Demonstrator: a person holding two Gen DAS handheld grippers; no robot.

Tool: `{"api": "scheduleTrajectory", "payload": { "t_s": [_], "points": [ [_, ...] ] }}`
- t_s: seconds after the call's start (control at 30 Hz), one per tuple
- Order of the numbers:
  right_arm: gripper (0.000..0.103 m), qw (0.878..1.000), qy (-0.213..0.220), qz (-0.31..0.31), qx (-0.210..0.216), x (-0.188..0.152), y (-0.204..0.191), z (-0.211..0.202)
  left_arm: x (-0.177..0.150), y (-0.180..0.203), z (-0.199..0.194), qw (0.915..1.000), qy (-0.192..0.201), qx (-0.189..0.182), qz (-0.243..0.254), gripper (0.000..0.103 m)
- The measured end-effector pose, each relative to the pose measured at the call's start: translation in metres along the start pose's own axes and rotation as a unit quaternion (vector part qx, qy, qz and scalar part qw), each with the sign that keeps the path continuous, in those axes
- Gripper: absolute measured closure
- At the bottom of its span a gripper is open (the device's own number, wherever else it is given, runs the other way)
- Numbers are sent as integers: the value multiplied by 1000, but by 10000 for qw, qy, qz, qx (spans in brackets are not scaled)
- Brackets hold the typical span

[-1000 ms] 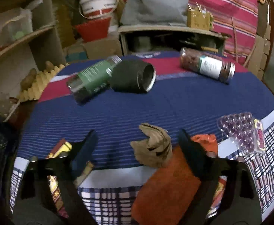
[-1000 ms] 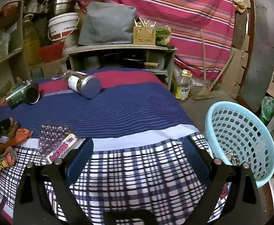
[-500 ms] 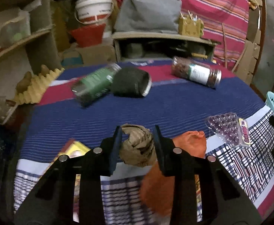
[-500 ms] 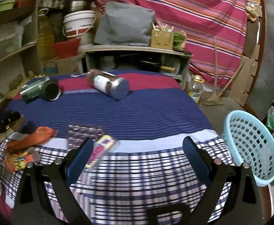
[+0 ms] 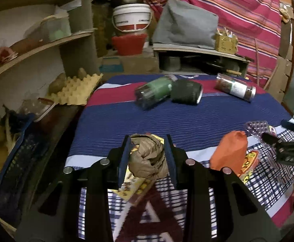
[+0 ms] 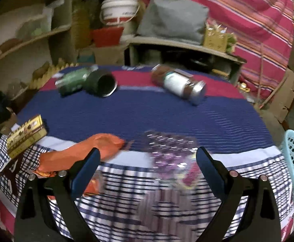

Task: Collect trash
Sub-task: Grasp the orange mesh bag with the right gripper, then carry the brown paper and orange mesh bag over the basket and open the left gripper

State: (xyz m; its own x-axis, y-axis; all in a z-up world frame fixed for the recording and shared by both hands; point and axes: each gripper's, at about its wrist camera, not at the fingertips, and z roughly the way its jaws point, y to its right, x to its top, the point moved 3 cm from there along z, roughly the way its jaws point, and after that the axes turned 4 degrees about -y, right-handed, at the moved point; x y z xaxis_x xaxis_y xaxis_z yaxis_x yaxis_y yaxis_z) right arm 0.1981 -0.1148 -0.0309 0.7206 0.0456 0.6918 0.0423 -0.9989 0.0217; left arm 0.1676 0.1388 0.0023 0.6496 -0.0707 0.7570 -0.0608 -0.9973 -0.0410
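Though labelled, jars [image 5: 235, 88] stay unreadable

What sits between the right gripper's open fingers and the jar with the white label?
In the right wrist view, the right gripper faces a clear purple blister tray, then bare blue striped cloth up to the jar.

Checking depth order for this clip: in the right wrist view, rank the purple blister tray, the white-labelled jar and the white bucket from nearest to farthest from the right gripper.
1. Purple blister tray, between the open jaws of the right gripper.
2. White-labelled jar, lying mid-table, right.
3. White bucket, background shelf, upper left.
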Motion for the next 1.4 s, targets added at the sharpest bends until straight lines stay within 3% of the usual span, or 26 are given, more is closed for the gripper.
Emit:
{"api": "scheduleTrajectory", "payload": {
  "t_s": [0.4,0.53,0.6,0.73,0.93,1.13,1.4],
  "points": [
    [13,9981,-514,-284,176,4,-32,41,-7,-34,14,9993,-74,41,-364,70],
    [41,9957,-752,-274,476,0,-33,52,-7,-34,17,9992,-68,31,-394,70],
    [45,9956,-721,-234,556,-1,-32,53,-5,-34,17,9992,-64,36,-399,70],
    [66,9952,-673,-137,699,0,-29,51,-1,-31,15,9992,-40,64,-393,70],
    [72,9963,-397,-45,755,1,-19,38,7,-21,7,9995,19,124,-274,70],
    [73,9969,-28,248,747,6,22,9,19,2,-2,9998,125,73,-138,70],
    [73,9942,355,911,438,0,115,-34,34,58,-11,9994,255,-157,152,70]
  ]
}}
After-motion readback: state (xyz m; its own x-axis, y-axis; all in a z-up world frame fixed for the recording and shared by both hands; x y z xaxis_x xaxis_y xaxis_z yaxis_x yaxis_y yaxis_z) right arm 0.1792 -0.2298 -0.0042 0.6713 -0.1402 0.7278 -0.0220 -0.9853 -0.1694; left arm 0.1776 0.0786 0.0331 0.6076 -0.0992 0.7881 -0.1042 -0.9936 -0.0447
